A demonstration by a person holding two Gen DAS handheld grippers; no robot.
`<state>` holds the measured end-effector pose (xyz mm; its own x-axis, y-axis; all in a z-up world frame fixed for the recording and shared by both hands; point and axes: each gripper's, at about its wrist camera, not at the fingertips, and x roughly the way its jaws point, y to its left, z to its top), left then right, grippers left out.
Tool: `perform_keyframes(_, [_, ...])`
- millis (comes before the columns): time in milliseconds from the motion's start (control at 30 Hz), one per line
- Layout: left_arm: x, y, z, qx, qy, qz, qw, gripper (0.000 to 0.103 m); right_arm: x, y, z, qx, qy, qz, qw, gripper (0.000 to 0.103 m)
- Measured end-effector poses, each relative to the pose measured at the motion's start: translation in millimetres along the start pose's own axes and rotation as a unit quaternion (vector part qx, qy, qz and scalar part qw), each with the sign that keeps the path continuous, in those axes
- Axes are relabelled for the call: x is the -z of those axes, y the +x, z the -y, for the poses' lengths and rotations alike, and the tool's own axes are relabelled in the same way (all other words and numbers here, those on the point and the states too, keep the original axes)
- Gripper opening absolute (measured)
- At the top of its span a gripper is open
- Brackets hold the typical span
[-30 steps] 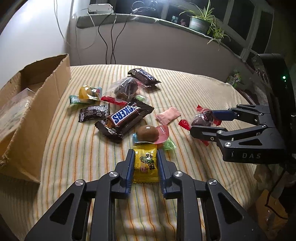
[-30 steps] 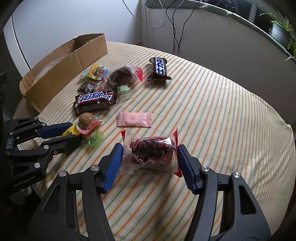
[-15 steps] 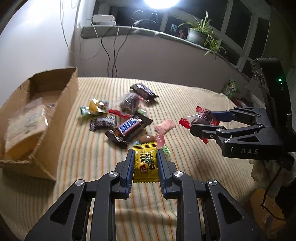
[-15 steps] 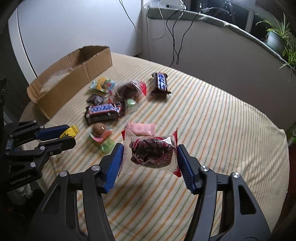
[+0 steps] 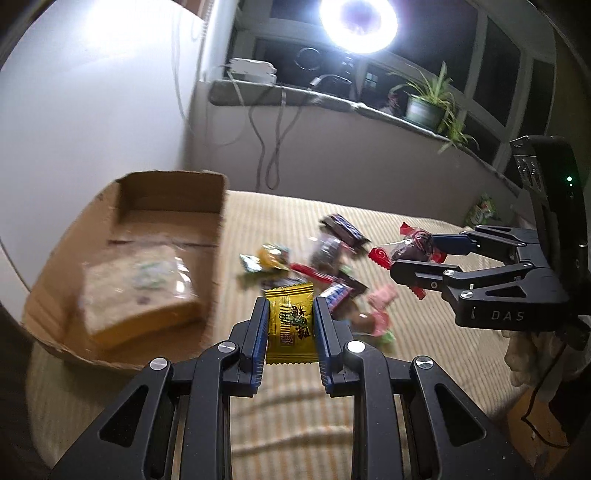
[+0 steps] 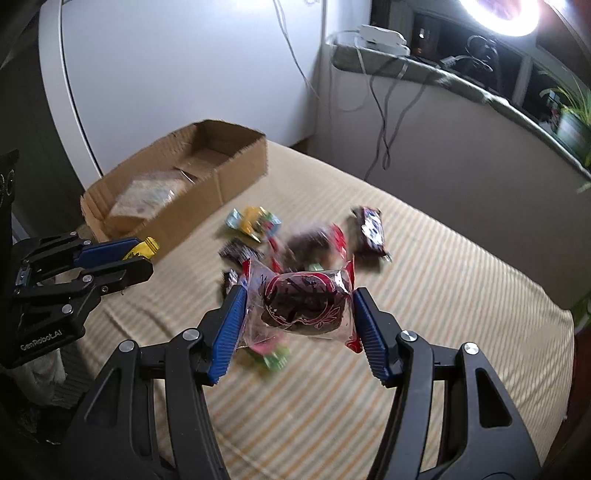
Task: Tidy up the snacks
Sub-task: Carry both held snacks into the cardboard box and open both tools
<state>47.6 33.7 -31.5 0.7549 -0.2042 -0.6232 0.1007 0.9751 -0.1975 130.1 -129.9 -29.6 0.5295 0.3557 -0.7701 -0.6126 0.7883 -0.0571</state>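
Observation:
My left gripper (image 5: pixel 290 325) is shut on a yellow candy packet (image 5: pixel 290 325) and holds it in the air near the open cardboard box (image 5: pixel 122 343). My right gripper (image 6: pixel 297 304) is shut on a clear, red-edged packet with a dark pastry (image 6: pixel 301 302), lifted above the striped cloth. In the left wrist view the right gripper (image 5: pixel 413 254) with its pastry packet (image 5: pixel 410 249) hangs at the right. From the right wrist view, the left gripper (image 6: pixel 142 254) shows at the left with the yellow packet (image 6: pixel 144 248) poking out. Several loose snacks (image 6: pixel 306 240) lie mid-table.
Inside the cardboard box (image 6: pixel 236 181) lies a wrapped bread-like pack (image 5: pixel 140 284). The round table has a striped cloth (image 6: pixel 443 302). A ledge with cables (image 5: pixel 266 140) and potted plants (image 5: pixel 428 103) runs behind, under a bright ring lamp (image 5: pixel 356 22).
Both grippers have risen off the table with their packets and tilted up, so the box, the wall and the lamp have come into view. The snack pile now looks farther below.

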Motion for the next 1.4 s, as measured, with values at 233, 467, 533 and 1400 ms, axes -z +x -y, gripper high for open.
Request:
perform_keyframes(233, [-13, -2, -31, -0.028, -0.016, 0.012, 0.9994, 0.022, -39, 17, -18, -0.018, -0.015, 0.011, 1.000, 0.062])
perform_keyframes(467, [-25, 4, -59, -0.045, -0.034, 0.015, 0.9983, 0.022, -77, 38, -40, -0.039, -0.036, 0.018, 0.998, 0.062])
perform_keyframes(533, [-28, 5, -64, -0.048, -0.035, 0.015, 0.9981, 0.022, -88, 46, -45, -0.044, -0.041, 0.018, 0.998, 0.062])
perform_keyframes(1400, [-40, 26, -94, -0.068, -0.057, 0.002, 0.9960, 0.023, -144, 134, -79, -0.085, -0.064, -0.012, 0.994, 0.065])
